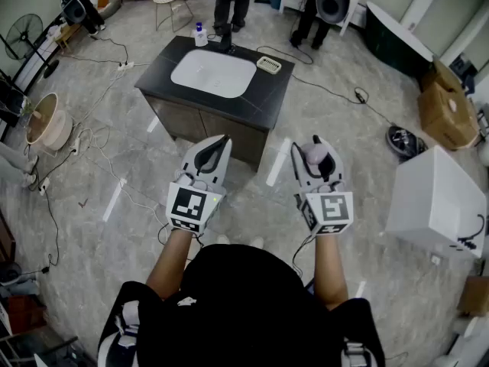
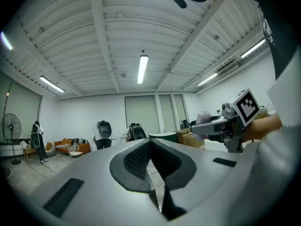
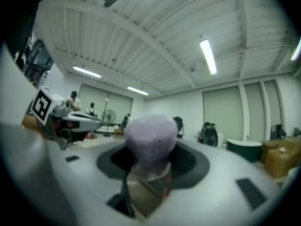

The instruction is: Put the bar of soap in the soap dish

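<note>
Head view: the person is cut off at 6 o'clock, with only dark shoulders and forearms showing. Two bystanders at 12 o'clock are cropped above the legs. The soap dish [image 1: 269, 65] lies on the black worktop [image 1: 263, 98] at the 2 o'clock side of the white basin [image 1: 213, 73]. The dish is too small to tell its contents. A small bottle [image 1: 200, 34] stands at the basin's 11 o'clock and a faucet [image 1: 227, 43] at its 12. This vanity is well apart from both grippers, at their 12 o'clock. The left gripper [image 1: 222, 139] has its jaws pressed together. The right gripper [image 1: 315, 147] pinches the pale lilac bar of soap [image 1: 313, 159]. Cardboard boxes [image 1: 447, 109] and a white box [image 1: 439, 197] sit at 3 o'clock, and a floor fan [image 1: 21, 37] at 10.

Left gripper view: the jaws meet in a closed point. The right gripper shows at 3 o'clock.

Right gripper view: the soap fills the gap between the jaws and hides their tips. The left gripper shows at 9 o'clock.
</note>
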Demonstrator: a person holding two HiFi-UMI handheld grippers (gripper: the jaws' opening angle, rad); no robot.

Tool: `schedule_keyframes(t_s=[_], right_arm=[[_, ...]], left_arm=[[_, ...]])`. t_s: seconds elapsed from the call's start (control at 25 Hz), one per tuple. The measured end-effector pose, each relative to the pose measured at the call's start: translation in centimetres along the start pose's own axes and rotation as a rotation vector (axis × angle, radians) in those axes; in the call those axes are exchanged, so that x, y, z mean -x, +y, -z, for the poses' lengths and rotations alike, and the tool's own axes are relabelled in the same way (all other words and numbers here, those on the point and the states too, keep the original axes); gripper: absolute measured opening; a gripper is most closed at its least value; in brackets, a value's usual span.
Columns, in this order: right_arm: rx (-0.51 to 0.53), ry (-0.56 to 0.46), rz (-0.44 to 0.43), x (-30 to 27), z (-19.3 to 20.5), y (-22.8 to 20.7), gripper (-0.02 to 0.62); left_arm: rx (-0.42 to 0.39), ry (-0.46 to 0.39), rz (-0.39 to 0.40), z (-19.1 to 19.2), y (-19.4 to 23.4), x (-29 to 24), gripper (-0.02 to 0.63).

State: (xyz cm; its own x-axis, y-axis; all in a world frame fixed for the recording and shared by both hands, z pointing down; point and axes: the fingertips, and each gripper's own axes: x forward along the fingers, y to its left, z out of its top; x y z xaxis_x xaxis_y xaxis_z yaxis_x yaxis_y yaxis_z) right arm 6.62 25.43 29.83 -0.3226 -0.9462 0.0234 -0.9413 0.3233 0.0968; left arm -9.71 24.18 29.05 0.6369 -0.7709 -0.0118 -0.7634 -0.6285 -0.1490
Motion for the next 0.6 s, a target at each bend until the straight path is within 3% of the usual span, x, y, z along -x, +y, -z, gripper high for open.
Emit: schedule_keyframes(t_s=[0.6], right_arm=[[-0.006, 0.006, -0.010, 0.5, 0.6, -0.6, 0.224]], left_arm=[[0.015, 0.021, -0.006, 0.7, -1.2, -0.7, 0.025]])
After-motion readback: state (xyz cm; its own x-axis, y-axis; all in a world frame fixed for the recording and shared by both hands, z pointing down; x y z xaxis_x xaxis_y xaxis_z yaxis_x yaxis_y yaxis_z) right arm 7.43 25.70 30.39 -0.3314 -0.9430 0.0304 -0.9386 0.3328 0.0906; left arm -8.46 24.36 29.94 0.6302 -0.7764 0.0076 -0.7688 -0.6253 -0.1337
